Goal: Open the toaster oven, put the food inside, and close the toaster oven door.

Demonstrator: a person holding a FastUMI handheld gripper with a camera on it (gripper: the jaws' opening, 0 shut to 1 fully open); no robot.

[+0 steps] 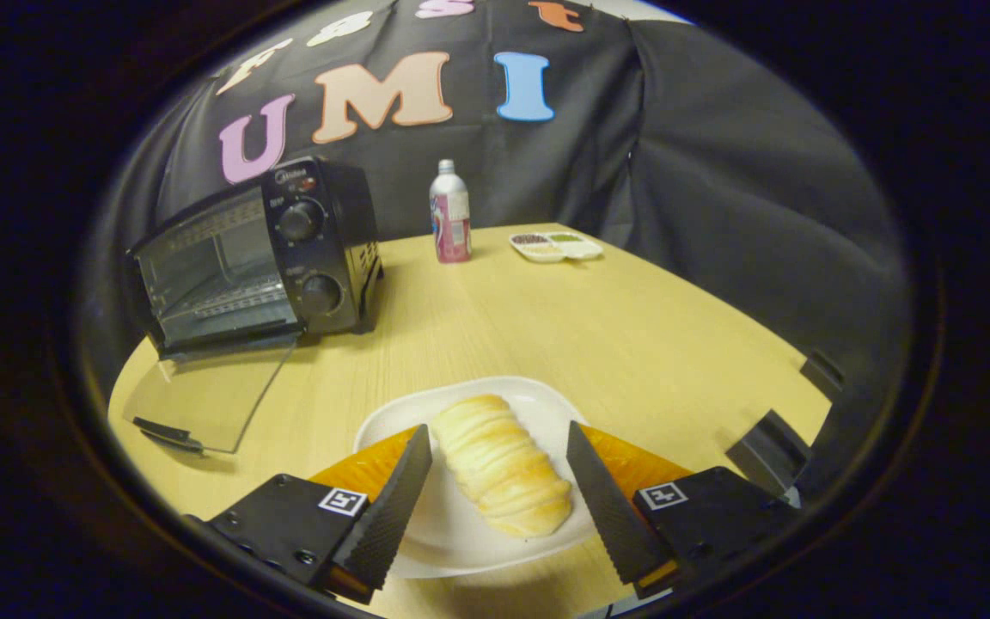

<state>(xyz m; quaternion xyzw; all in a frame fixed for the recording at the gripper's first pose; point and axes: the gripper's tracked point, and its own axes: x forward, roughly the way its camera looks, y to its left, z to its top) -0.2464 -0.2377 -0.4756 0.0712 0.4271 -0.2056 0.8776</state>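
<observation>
A black toaster oven [289,249] stands at the far left of the wooden table [632,344]. Its glass door [211,395] is folded down flat onto the table, showing the wire rack inside. A long golden bread roll [502,464] lies on a white plate [469,404] near me. My gripper [499,468] is open, its two ribbed black fingers [392,507] straddling the roll, one on each side. There is a gap between each finger and the bread, so nothing is held.
Beyond the plate, a pink and white bottle [450,212] stands at the back of the table. A small white divided dish [555,246] with sauces sits to its right. Black cloth walls close in behind and to the right.
</observation>
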